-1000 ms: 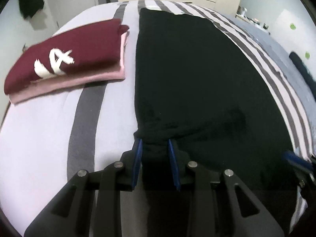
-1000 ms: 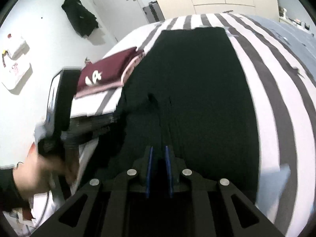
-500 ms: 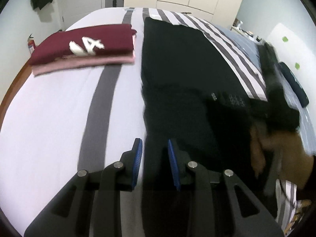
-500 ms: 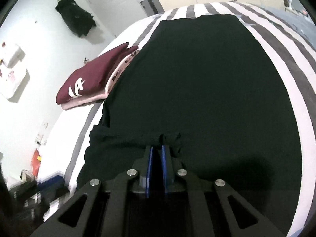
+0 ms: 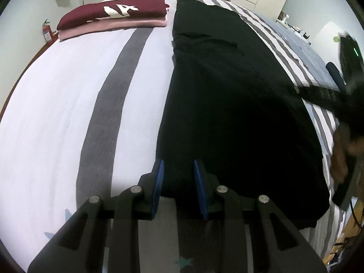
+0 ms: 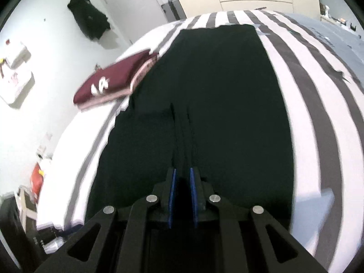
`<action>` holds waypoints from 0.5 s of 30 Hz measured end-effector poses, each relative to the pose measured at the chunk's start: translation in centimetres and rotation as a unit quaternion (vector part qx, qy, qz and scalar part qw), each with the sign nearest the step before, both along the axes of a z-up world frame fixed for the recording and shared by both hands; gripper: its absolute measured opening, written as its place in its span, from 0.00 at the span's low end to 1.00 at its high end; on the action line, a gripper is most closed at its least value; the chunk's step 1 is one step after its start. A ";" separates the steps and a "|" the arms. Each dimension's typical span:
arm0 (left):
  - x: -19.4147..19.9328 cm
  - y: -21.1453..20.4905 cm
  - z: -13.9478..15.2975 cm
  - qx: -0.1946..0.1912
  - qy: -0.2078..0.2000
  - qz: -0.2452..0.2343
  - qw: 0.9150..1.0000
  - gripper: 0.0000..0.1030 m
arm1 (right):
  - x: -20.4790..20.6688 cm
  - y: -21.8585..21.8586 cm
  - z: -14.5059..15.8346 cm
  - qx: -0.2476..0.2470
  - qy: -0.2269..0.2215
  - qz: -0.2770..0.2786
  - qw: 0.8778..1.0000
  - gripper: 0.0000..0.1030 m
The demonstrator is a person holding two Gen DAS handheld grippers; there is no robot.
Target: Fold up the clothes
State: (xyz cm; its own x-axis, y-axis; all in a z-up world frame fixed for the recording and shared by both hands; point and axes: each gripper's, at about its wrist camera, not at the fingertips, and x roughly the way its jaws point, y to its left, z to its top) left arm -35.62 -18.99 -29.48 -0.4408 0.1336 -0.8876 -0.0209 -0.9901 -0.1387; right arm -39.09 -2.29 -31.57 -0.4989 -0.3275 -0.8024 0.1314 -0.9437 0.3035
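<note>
We see the black garment [image 5: 227, 95] lying lengthwise along the striped bed cover [image 5: 68, 113], well past the middle of the bed, with a folded maroon top [image 5: 113, 11] stacked on a folded pink piece [image 5: 109, 26] just beside its far left edge. Our left gripper [image 5: 177, 170] has its blue pads clamped on the near left edge of the black cloth. Our right gripper [image 6: 182, 177] has a taut ridge of the same cloth between its pads, and its jaws are opening while the fabric sits between them.
</note>
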 end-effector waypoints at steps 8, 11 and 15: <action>-0.5 0.0 2.0 -0.006 0.002 -0.001 1.000 0.24 | 7.1 2.4 -1.9 0.016 -0.040 -0.021 0.999 0.12; -2.8 0.1 2.8 -0.001 0.023 0.003 1.000 0.24 | 7.5 2.3 -1.4 0.023 -0.038 -0.021 0.999 0.12; -7.1 1.0 3.2 -0.007 0.057 -0.003 0.998 0.24 | 7.5 2.7 -0.8 0.021 -0.033 -0.030 0.999 0.12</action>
State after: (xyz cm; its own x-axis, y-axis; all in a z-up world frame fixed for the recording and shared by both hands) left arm -42.73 -17.96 -26.32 -0.5381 0.1258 -0.8335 -0.0427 -0.9916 -0.1221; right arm -31.57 0.39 -32.32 -0.4631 -0.2635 -0.8463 0.0546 -0.9615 0.2694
